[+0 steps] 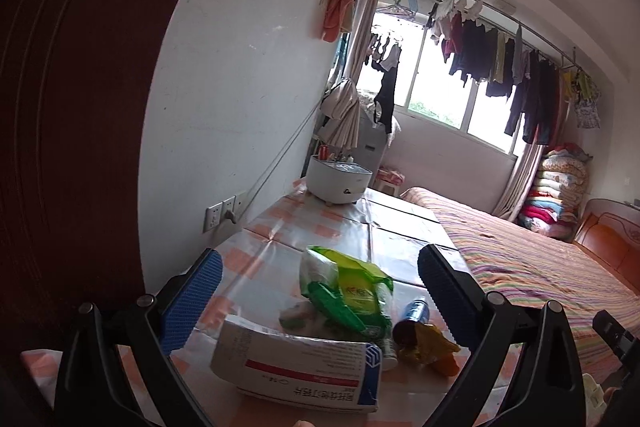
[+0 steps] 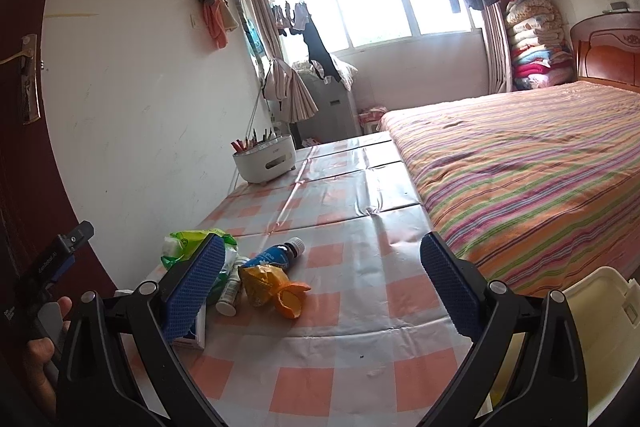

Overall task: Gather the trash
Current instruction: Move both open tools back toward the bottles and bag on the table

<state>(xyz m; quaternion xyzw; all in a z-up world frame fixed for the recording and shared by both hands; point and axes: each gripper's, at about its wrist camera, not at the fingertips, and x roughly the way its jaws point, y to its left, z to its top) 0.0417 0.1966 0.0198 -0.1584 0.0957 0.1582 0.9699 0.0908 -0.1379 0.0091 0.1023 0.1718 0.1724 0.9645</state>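
Checkered table (image 2: 360, 227) holds trash pile (image 1: 340, 303) between spread left fingers (image 1: 192, 299)

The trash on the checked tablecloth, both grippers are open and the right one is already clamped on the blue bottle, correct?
Not quite. The right gripper holds nothing: the right wrist view shows the blue bottle lying free on the tablecloth. Both grippers, including the left gripper, are open.
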